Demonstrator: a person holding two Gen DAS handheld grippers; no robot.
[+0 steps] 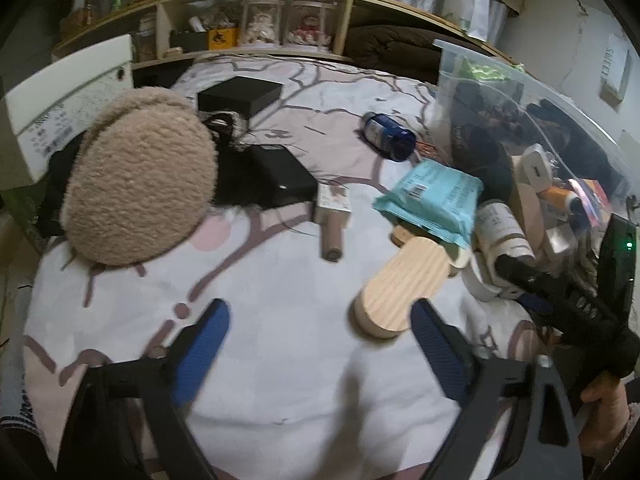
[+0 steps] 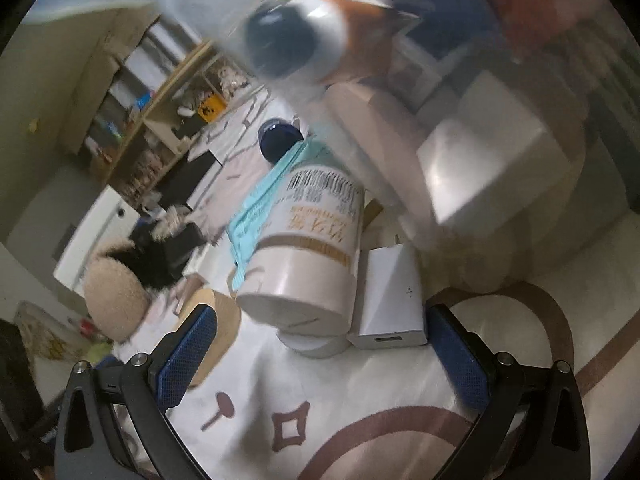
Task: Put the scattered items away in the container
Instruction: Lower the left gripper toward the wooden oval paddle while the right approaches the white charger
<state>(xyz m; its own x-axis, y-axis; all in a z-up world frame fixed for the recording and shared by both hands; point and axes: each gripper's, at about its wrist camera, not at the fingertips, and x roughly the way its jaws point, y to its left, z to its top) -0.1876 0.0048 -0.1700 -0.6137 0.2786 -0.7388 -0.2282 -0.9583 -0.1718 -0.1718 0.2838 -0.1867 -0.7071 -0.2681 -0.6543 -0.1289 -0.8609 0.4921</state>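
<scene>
On the patterned bedspread (image 1: 280,320), you're between picks: both claws gape empty, the right gripper (image 2: 320,360) nearest the white bottle (image 2: 308,264) lying beside the clear container (image 1: 500,92), so close on it next.

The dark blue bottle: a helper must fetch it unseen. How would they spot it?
On the patterned bedspread, look left of the clear plastic container. The dark blue bottle lies there on its side, alone; its neighbours are a teal packet and black boxes.
</scene>
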